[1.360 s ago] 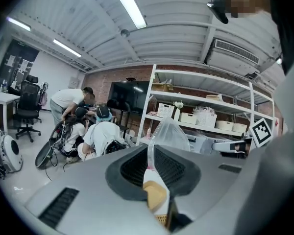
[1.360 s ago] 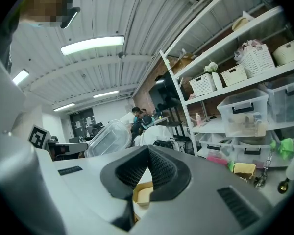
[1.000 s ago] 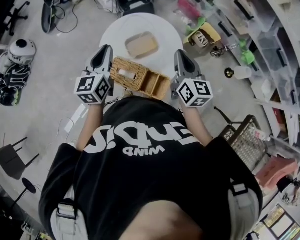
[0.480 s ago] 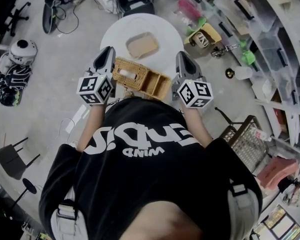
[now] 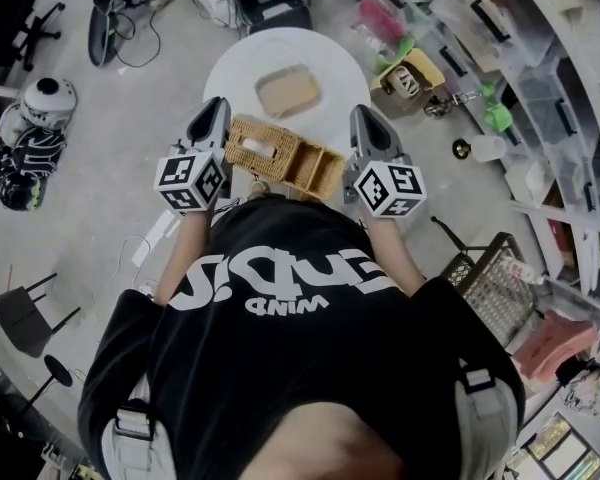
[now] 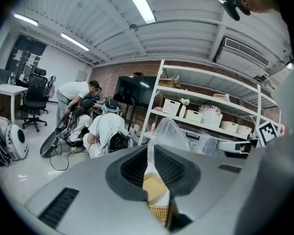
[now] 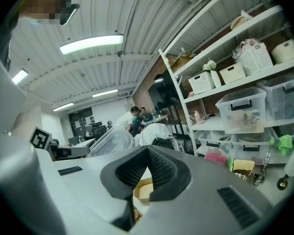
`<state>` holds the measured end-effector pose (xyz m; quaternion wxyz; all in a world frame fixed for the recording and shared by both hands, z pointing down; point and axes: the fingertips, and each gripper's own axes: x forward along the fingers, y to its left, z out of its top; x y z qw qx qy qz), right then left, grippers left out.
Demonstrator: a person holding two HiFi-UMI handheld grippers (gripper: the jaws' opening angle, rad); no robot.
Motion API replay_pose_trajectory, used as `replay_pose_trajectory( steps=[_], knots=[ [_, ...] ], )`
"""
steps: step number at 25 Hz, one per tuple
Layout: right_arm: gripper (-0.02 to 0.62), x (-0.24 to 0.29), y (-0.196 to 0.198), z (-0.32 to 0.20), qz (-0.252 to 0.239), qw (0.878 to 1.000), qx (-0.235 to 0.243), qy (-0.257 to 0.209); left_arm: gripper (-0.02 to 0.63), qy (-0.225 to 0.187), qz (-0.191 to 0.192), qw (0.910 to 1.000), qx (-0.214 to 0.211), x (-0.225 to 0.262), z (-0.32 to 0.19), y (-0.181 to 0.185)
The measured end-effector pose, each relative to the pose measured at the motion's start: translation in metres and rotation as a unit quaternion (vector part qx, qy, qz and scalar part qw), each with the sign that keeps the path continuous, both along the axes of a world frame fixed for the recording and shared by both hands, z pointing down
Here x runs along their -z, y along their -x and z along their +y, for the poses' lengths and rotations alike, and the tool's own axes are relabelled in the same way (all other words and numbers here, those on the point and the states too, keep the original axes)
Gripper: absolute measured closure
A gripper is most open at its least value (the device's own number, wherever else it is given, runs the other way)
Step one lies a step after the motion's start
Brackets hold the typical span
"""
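Barely anything has shifted: left gripper (image 5: 216, 109) and right gripper (image 5: 364, 116) stay clenched on opposite ends of the wicker basket (image 5: 285, 156), held level, white table (image 5: 330, 63) just beyond it

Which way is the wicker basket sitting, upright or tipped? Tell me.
Upright: the wicker basket rests flat on the round table, open compartments facing up.

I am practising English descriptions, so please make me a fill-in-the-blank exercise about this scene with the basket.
The white table is ___ in shape.
The basket between the left hand-held gripper and the right hand-held gripper is made of ___.
The person's shirt is ___.
Missing words: round; wicker; black.
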<state>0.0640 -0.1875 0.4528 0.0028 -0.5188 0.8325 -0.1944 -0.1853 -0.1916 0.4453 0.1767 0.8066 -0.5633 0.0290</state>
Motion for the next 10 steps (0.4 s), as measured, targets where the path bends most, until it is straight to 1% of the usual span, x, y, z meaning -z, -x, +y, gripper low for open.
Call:
replay_pose_trajectory(
  steps=[10],
  knots=[
    [0.597, 0.0001, 0.0034, -0.0016, -0.002, 1.0, 0.005, 0.003, 0.566, 0.009, -0.003, 1.0, 0.0, -0.0037, 0.0032, 0.0069]
  ],
)
